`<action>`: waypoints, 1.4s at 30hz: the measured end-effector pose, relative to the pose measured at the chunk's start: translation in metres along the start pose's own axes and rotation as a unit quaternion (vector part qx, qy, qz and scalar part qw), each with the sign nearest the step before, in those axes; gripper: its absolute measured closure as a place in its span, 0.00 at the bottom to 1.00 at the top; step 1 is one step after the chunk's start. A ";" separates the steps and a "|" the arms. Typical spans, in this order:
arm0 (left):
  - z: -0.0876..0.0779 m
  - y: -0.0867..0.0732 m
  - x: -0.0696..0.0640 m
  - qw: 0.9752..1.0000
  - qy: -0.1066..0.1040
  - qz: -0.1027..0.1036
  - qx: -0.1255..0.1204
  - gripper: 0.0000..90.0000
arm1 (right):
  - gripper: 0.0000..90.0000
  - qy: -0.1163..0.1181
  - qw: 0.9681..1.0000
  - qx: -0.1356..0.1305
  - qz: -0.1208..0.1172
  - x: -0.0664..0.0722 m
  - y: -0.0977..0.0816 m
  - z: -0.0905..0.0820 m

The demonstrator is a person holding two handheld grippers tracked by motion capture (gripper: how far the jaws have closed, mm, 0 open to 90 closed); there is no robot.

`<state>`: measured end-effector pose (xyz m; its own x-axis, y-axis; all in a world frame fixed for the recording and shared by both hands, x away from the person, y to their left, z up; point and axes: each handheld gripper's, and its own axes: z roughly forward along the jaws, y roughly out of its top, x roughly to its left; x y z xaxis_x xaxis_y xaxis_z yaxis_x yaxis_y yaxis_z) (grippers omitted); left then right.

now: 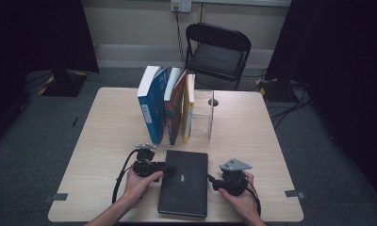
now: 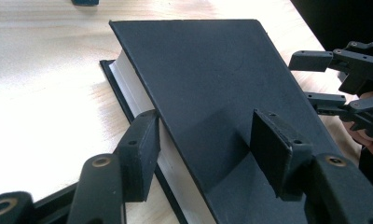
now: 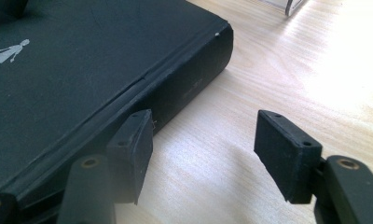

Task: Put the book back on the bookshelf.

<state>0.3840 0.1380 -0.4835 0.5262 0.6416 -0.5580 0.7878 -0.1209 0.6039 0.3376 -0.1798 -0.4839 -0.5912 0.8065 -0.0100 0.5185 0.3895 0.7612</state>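
A black hardback book (image 1: 184,186) lies flat near the table's front edge, a small white figure printed on its cover. My left gripper (image 1: 169,170) reaches over its left long side. In the left gripper view the jaws (image 2: 208,149) straddle the book's (image 2: 208,79) page edge: one pad lies against the white pages under the cover's lip, the other stands over the cover with its inner face free. My right gripper (image 1: 211,181) sits at the spine side. Its jaws (image 3: 203,140) stand open over bare wood, one pad close beside the book's spine (image 3: 184,88). It is also seen across the book (image 2: 301,79).
Several books (image 1: 165,106) stand upright at mid-table, leaning on a clear plastic stand (image 1: 202,115). A black folding chair (image 1: 217,52) is behind the wooden table (image 1: 106,132). Cables trail from both grippers toward the front edge.
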 end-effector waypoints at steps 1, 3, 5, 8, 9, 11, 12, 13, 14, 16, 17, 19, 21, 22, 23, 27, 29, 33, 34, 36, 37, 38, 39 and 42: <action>0.000 0.000 0.000 1.000 -0.004 -0.009 -0.006 0.49 | 0.41 0.000 1.000 0.000 0.000 0.000 0.000 0.000; -0.002 0.001 0.002 1.000 -0.009 -0.014 -0.006 0.51 | 0.41 -0.001 1.000 0.000 -0.002 0.000 0.000 0.000; -0.002 0.001 0.005 1.000 -0.020 -0.022 -0.007 0.52 | 0.41 -0.001 1.000 0.001 -0.002 0.000 0.000 0.000; -0.005 0.001 0.006 0.999 -0.026 -0.024 -0.012 0.53 | 0.40 0.000 1.000 0.001 -0.003 -0.001 0.000 0.000; -0.005 0.001 0.005 0.999 -0.035 -0.026 -0.014 0.53 | 0.40 -0.001 1.000 0.000 -0.004 -0.001 0.000 0.000; -0.007 0.001 0.005 0.999 -0.042 -0.024 -0.016 0.53 | 0.40 0.000 1.000 -0.001 -0.001 -0.001 0.001 -0.001; -0.008 0.001 0.005 0.999 -0.045 -0.025 -0.015 0.53 | 0.40 0.001 1.000 -0.003 0.000 -0.001 0.001 -0.001; -0.010 0.000 0.005 0.998 -0.050 -0.026 -0.018 0.53 | 0.40 0.000 1.000 -0.003 0.000 -0.001 0.002 -0.001; -0.011 0.000 0.005 0.998 -0.055 -0.025 -0.018 0.54 | 0.40 0.000 1.000 -0.003 -0.001 -0.001 0.002 -0.001; -0.013 0.000 0.004 0.997 -0.066 -0.032 -0.025 0.54 | 0.40 0.001 1.000 -0.003 0.000 -0.001 0.001 -0.001; -0.014 0.000 0.003 0.997 -0.069 -0.028 -0.026 0.54 | 0.40 0.001 1.000 -0.003 0.000 -0.001 0.001 -0.001; -0.015 -0.001 0.002 0.997 -0.072 -0.028 -0.020 0.54 | 0.40 0.001 1.000 -0.003 0.001 -0.001 0.001 -0.001; -0.015 -0.003 0.002 0.996 -0.078 -0.029 -0.018 0.54 | 0.40 0.001 1.000 -0.003 0.000 -0.001 0.001 -0.001; -0.015 -0.003 0.002 0.996 -0.087 -0.029 -0.011 0.55 | 0.40 0.002 1.000 -0.003 0.001 -0.001 0.001 -0.001; -0.014 -0.005 0.001 0.995 -0.096 -0.029 -0.005 0.56 | 0.40 0.002 1.000 -0.003 0.001 -0.001 0.001 -0.001; -0.006 -0.007 -0.014 0.996 -0.088 -0.011 0.005 0.54 | 0.40 0.003 1.000 -0.003 0.001 -0.001 0.001 -0.001; -0.002 -0.006 -0.011 0.996 -0.091 -0.012 0.007 0.54 | 0.39 0.004 1.000 -0.004 0.001 -0.001 0.001 -0.002; 0.004 -0.002 -0.005 0.995 -0.100 -0.024 0.013 0.55 | 0.37 0.008 1.000 -0.004 0.001 -0.002 0.001 -0.003; 0.005 -0.001 -0.005 0.995 -0.101 -0.022 0.015 0.56 | 0.36 0.009 1.000 -0.004 0.003 -0.002 0.001 -0.003; 0.006 0.002 -0.008 0.995 -0.098 -0.011 0.021 0.54 | 0.35 0.011 1.000 -0.004 0.006 -0.002 0.002 -0.004; 0.008 0.004 -0.008 0.995 -0.099 -0.012 0.022 0.54 | 0.34 0.012 1.000 -0.006 0.004 -0.002 0.003 -0.005; 0.009 0.005 -0.009 0.995 -0.098 -0.012 0.022 0.54 | 0.34 0.011 1.000 -0.008 0.003 -0.002 0.004 -0.006; 0.011 0.007 -0.009 0.995 -0.095 -0.008 0.026 0.54 | 0.33 0.013 1.000 -0.011 0.004 -0.001 0.005 -0.007; 0.015 0.009 -0.011 0.995 -0.095 -0.009 0.029 0.52 | 0.31 0.023 1.000 -0.017 0.004 0.001 0.007 -0.010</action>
<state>0.3907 0.1184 -0.4805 0.5588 0.4892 -0.6697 0.8118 -0.1576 0.5622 0.3341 -0.1804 -0.4716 -0.6158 0.7875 0.0249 0.5017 0.3675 0.7831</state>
